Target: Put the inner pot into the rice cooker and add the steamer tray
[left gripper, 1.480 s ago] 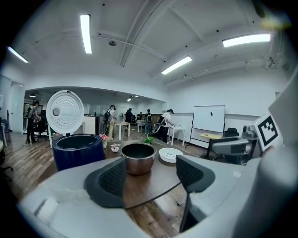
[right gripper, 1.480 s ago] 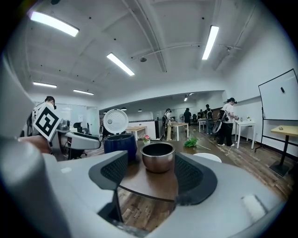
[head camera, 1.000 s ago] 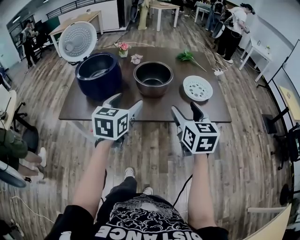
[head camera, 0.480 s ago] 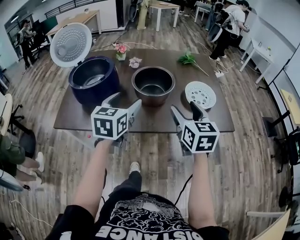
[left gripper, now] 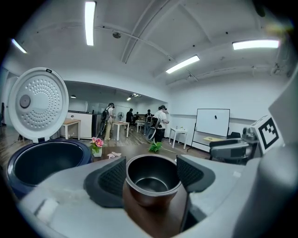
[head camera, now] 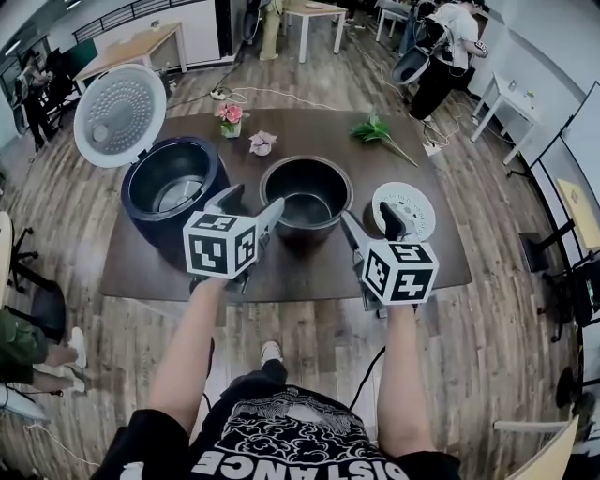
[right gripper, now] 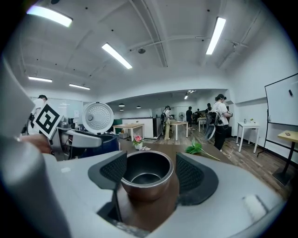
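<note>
The metal inner pot (head camera: 307,197) stands mid-table, empty. Left of it is the dark blue rice cooker (head camera: 173,187), its white lid (head camera: 120,114) raised. To the pot's right lies the white perforated steamer tray (head camera: 405,208). My left gripper (head camera: 253,202) is open, its tips close to the pot's near-left rim. My right gripper (head camera: 368,216) is open between pot and tray. In the left gripper view the pot (left gripper: 151,190) shows just ahead of the open left gripper (left gripper: 152,168), with the cooker (left gripper: 42,162) at left. The right gripper (right gripper: 150,171) frames the same pot (right gripper: 146,186).
On the brown table (head camera: 187,272) at the back are a small vase of pink flowers (head camera: 228,117), a crumpled pink-white scrap (head camera: 262,142) and a green sprig (head camera: 375,131). People and white desks (head camera: 314,14) stand beyond on the wooden floor.
The table and its objects have come nearer: both grippers now reach over the front edge up to the pot. Both stay open and empty.
</note>
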